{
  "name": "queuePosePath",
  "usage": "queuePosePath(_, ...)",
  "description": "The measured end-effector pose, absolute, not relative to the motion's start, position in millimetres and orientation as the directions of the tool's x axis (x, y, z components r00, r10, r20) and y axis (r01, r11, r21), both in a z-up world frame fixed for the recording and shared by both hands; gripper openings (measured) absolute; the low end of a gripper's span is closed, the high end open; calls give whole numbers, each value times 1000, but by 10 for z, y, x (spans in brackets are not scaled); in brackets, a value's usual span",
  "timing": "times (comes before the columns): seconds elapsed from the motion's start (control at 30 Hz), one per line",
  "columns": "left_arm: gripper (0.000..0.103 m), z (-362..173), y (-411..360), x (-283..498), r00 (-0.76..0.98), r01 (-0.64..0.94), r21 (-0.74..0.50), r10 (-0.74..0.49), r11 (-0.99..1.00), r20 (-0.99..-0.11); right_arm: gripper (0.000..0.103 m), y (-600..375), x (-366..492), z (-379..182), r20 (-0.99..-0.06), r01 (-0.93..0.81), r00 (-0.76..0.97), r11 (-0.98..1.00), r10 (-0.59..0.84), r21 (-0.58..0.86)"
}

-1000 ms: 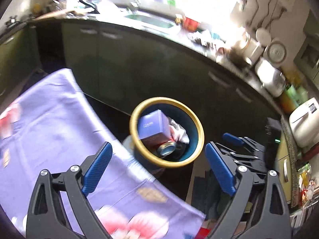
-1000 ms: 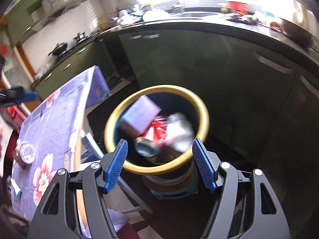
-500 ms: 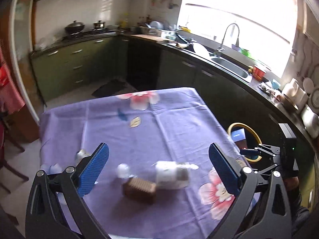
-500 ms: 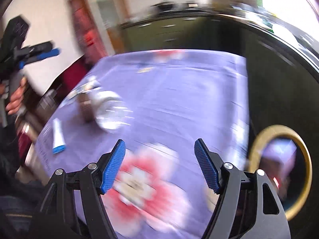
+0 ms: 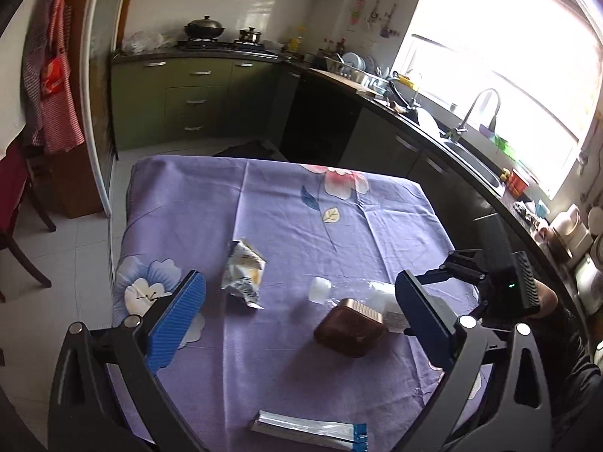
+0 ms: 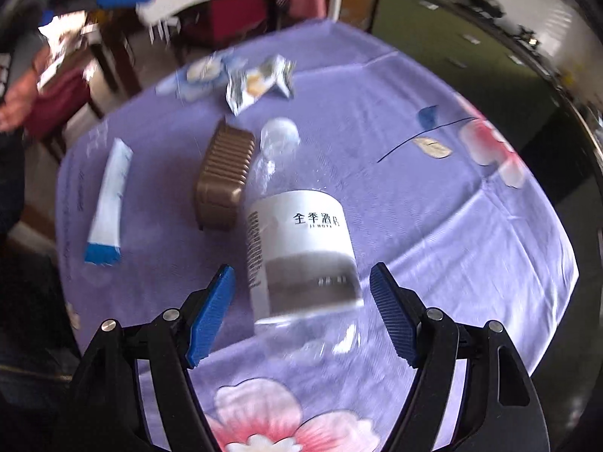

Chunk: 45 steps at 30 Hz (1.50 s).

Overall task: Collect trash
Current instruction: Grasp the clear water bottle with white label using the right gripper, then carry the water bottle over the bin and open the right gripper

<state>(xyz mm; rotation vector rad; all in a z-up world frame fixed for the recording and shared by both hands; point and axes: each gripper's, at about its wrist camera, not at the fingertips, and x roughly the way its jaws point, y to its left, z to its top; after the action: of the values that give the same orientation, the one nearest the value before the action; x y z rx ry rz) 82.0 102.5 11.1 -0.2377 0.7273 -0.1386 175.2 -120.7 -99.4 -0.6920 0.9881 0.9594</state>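
Purple floral tablecloth (image 5: 286, 226), creased, covers table. Clear plastic bottle (image 6: 301, 241) w/ white label lies on its side, touching ribbed brown plastic tray (image 6: 224, 179). Crumpled foil wrapper (image 5: 243, 273) and flat blue-ended sachet (image 6: 107, 203) lie apart. Right gripper (image 6: 301, 312) spread wide, bottle base between jaws, no contact. Left gripper (image 5: 301, 324) spread, holding nothing, over the cloth.

Left gripper (image 5: 301, 320): black angular plastic frame with cut-out windows, silver round screw heads near each finger base, and ribbed blue pads (image 5: 177, 320). Right gripper (image 6: 301, 312): the same black frame, silver screws and ribbed blue pads (image 6: 392, 316).
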Motion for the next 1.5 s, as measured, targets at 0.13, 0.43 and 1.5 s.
queuePosePath(0.13, 96, 72, 1120, 779, 741, 27, -273, -202, 962, -640, 74, -1081, 1878, -1166, -937, -920, 183, 387, 297, -56)
queuePosePath(0.43, 96, -40, 1162, 795, 726, 23, -285, -212, 958, -654, 74, -883, 1928, -1361, -952, -941, 135, 338, 275, -36)
queuePosePath(1.5, 96, -25, 688, 892, 699, 135, -257, -276, 957, -659, 65, -3146, 1750, -767, -821, -495, 436, 860, 369, 124)
